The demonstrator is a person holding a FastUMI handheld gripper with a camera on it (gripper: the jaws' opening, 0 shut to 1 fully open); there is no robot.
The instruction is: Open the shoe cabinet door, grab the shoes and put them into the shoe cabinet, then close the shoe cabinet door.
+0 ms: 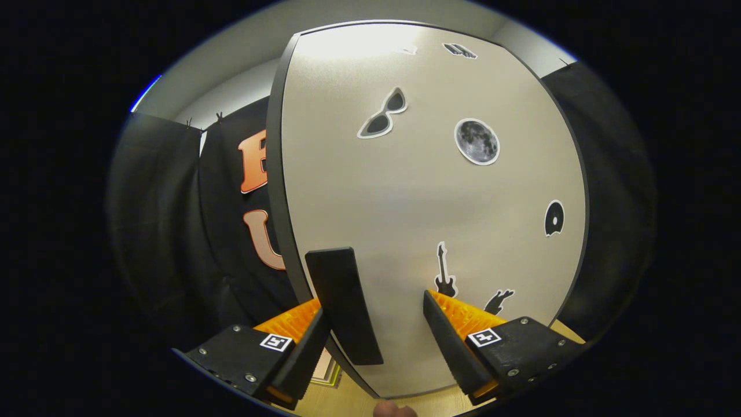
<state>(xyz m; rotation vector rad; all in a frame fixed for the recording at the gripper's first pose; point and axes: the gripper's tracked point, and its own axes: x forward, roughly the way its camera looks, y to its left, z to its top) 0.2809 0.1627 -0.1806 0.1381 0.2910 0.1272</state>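
Reaching: the gripper point(376, 339) sits close against the shoe cabinet door point(428, 191), its fingers spread apart and straddling the handle point(343, 304)
Gripper state: released, nothing pinched; the left finger lies just left of the handle and the right finger stands well to its right, so neither presses on it
Handle: a dark upright bar fixed near the door's left edge, tilted a little in this wide view, its lower end down between the fingers
Door: a pale panel with a dark rim, dotted with stickers: sunglasses point(383, 113), a moon point(476, 141), a guitar point(444, 272) and a disc point(554, 218); whether it is shut flush or already ajar, I cannot tell from here
Shoes: not yet handled, and where they lie cannot be told from this view
Step in hand: judged to be the opening or closing grasp on the handle; which of the two cannot be settled here
Doing it well: shift the gripper left so the bar sits midway between the fingers, then clench squarely on its flat sides, low enough to hold firm
Pull: follow the door's arc about the hinge instead of tugging straight
Risk: an off-centre clench may let the bar twist out; the left finger could also snag on the door's rim
Beneath: a strip of wooden floor point(347, 402) shows below the door
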